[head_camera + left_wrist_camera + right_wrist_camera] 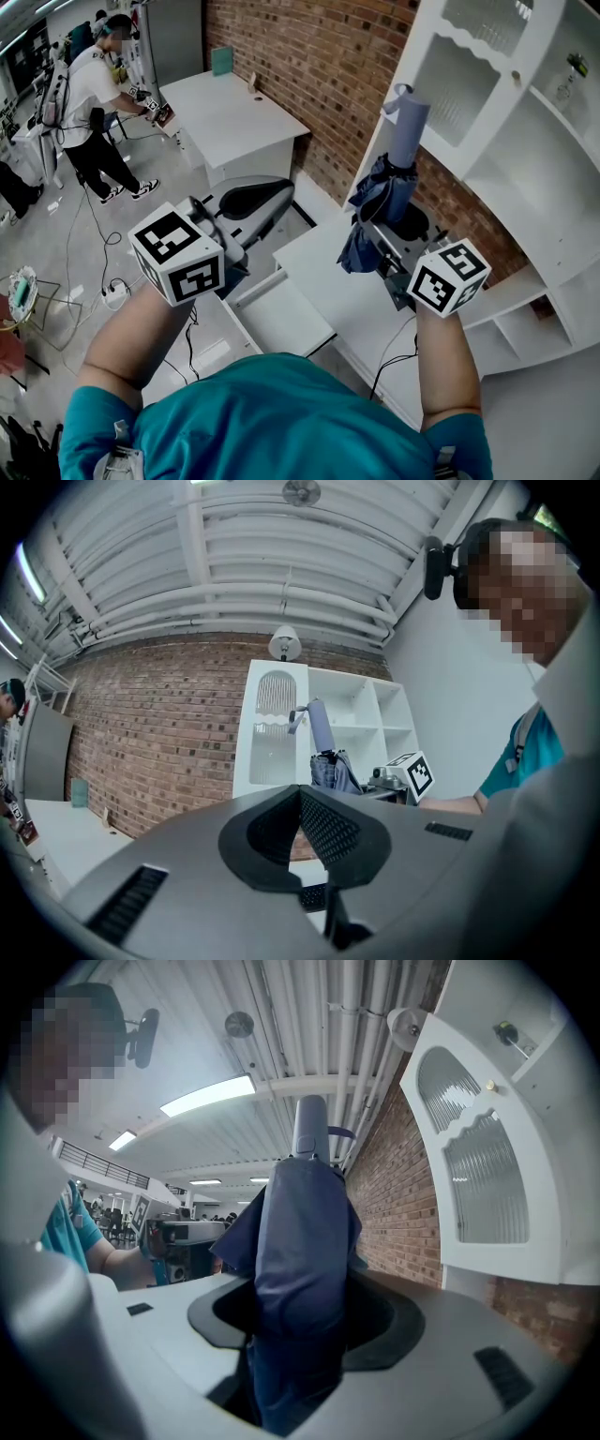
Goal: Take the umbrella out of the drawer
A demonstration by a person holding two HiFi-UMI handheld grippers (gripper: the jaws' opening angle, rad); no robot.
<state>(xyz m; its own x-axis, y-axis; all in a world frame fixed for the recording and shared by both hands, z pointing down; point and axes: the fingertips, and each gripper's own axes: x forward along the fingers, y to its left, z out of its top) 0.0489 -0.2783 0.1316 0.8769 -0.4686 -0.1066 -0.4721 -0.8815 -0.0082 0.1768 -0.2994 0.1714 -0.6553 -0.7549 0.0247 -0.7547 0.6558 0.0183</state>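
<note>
A folded dark-blue umbrella (pixel 380 192) stands upright above the white cabinet top (pixel 323 272), its grey-blue handle (pixel 409 127) pointing up. My right gripper (pixel 386 230) is shut on the umbrella's lower part. In the right gripper view the umbrella (pixel 305 1232) fills the gap between the jaws of the right gripper (pixel 305 1312). The white drawer (pixel 281 314) below stands pulled open, and I see nothing in it. To its left my left gripper (pixel 267 197) is held level in the air. In the left gripper view my left gripper (pixel 300 803) is shut on nothing, and the umbrella (pixel 333 771) shows beyond it.
A white shelf unit (pixel 525 141) with arched glass doors rises at the right against a brick wall (pixel 309 66). A white table (pixel 230 117) stands behind the drawer. A person (pixel 89 103) works at the far left. Cables (pixel 112 291) lie on the floor.
</note>
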